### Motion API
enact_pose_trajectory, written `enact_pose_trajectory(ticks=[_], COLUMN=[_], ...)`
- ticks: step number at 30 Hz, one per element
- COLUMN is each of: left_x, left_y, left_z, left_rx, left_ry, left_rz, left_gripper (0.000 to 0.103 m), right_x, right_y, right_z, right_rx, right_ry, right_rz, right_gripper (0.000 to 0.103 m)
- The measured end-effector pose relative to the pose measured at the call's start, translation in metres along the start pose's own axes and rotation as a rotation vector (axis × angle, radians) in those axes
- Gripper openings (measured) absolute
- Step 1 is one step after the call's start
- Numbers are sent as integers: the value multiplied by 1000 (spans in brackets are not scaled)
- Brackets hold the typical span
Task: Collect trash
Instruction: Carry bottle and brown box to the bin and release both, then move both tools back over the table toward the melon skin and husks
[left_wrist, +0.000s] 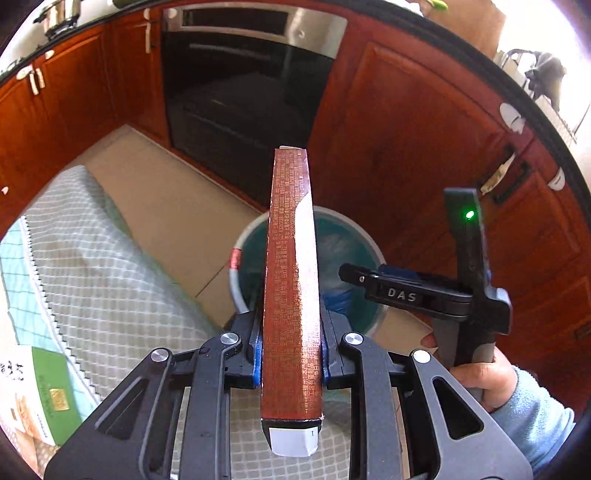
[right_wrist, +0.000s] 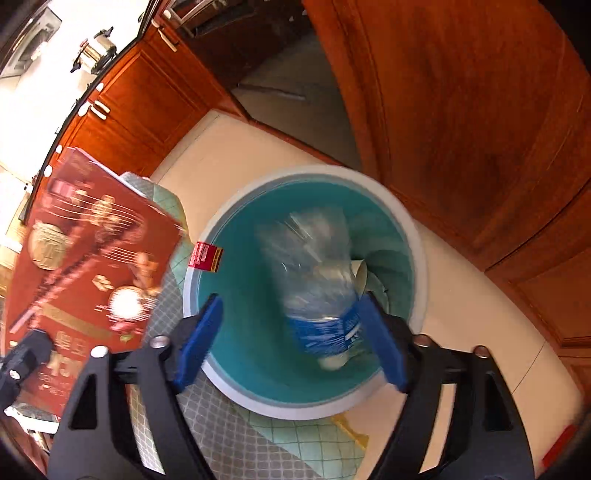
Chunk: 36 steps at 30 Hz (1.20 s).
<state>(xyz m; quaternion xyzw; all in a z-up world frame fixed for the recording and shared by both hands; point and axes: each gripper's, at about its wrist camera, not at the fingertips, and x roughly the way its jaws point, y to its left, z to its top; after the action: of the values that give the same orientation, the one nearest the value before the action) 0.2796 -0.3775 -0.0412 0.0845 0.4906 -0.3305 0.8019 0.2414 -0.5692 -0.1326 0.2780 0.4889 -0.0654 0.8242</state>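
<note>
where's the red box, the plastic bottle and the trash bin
red box (left_wrist: 291, 295): left wrist view, its narrow side.
plastic bottle (right_wrist: 314, 273): right wrist view, its clear crumpled body.
trash bin (right_wrist: 413, 236): right wrist view, its white rim.

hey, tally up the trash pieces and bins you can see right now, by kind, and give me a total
Red cardboard box, clamped in the left gripper: 1
Clear plastic bottle with blue label, in the bin between the open pads of the right gripper: 1
Round teal-lined trash bin: 1
Total: 3
</note>
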Motion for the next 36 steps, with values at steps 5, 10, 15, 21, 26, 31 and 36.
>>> enact_pose_trajectory(ticks=[5,10,15,21,26,31,36], left_x=[26,57,102,113,99,84,54], left_y=[-7,-20,-32,-37,-20,-8,2], left_z=[6,21,32,37,35,26,9], left_rx=[5,26,27,8,-48,-67,-79], left_ry=[38,80,208,199,151,129,102], left_rz=[-19,-33,-88,-23,-5,20,31], left_gripper=[22,22,22,64,76,85,97], right_x=[-7,-22,-31,-32,-32,-36,-40], right_y=[-9,-15,-19,-19,-13,-10,-3], right_z=[0,-1,-4,-4,-6,-8,-12], right_rx=[14,22,19,19,11,33,36], right_ry=[-24,-54,-55,-50,-49,-45,-30], right_rz=[-6,-33,-48,-59,-60,-55,-54], right_gripper=[75,79,79,79,88,92,96])
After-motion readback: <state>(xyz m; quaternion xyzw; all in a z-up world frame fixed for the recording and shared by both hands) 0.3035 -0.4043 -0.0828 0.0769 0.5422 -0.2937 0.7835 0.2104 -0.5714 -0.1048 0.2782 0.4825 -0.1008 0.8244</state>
